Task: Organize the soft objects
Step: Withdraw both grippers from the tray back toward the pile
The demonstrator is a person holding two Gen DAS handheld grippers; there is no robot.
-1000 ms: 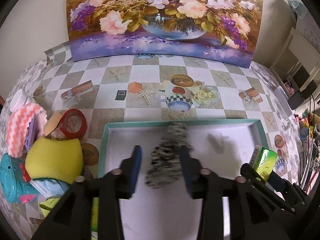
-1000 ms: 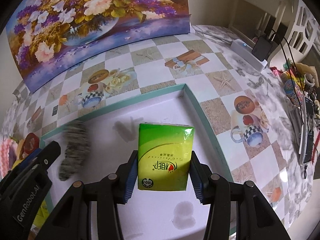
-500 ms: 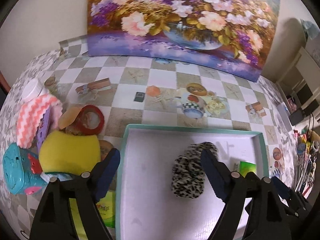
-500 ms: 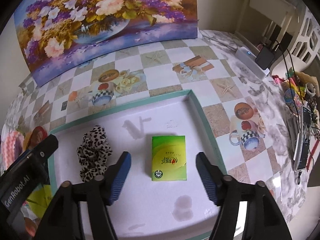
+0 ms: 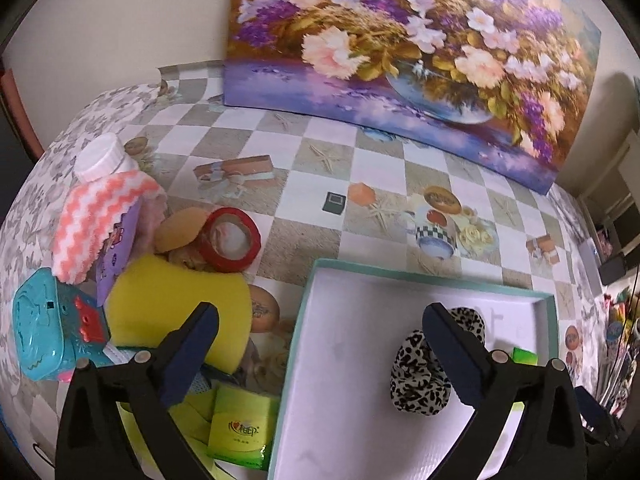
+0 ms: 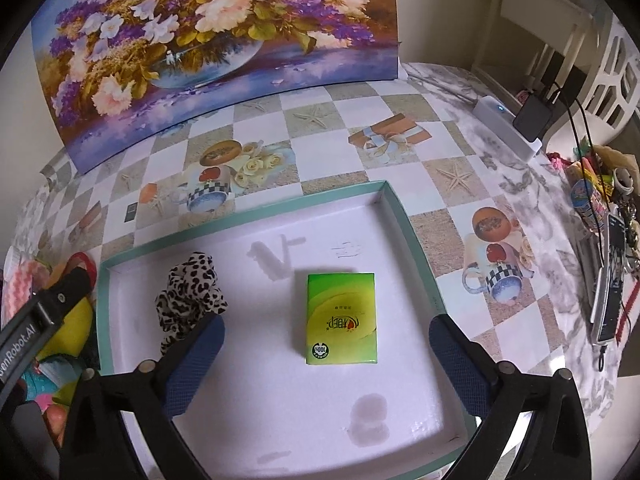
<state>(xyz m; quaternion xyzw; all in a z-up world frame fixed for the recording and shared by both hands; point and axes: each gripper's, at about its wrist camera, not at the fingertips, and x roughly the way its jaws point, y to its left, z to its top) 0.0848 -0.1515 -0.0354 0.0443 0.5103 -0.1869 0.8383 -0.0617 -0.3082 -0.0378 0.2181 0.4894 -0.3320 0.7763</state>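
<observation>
Right wrist view: right gripper (image 6: 326,340) jaws opening wide, empty, green tissue pack (image 6: 341,318) flat in teal-rimmed tray (image 6: 416,240) beside leopard scrunchie (image 6: 190,294); left gripper (image 5: 320,344) jaws opening wide, empty.

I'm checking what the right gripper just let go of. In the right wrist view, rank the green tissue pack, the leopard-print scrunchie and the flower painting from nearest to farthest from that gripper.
1. Green tissue pack: flat in the teal-rimmed tray, between the opening right gripper fingers, untouched.
2. Leopard-print fabric scrunchie: in the tray, beside the left finger.
3. Flower painting: upright behind the tray.
</observation>
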